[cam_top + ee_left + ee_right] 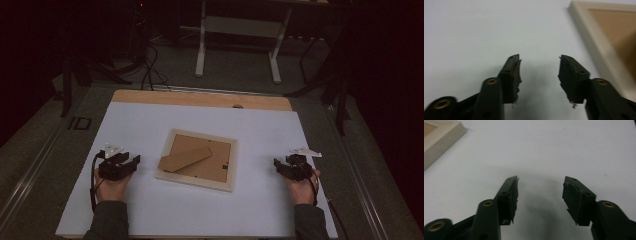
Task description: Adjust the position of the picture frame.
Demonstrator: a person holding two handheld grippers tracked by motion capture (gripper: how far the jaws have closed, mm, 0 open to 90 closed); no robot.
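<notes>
High view: a picture frame (pixel 197 160) lies face down in the middle of the white sheet (pixel 150 125), its brown back up. The left gripper (pixel 131 162) rests on the sheet to the frame's left, jaws apart with nothing between them. The right gripper (pixel 279 165) rests well off to its right, jaws apart and empty too.

A picture frame (pixel 197 160) lies face down in the middle of a sheet (pixel 150 120) on the counter (pixel 200 98). The left tool (pixel 134 161) rests left of it, the right tool (pixel 276 164) right, both well apart from it.
</notes>
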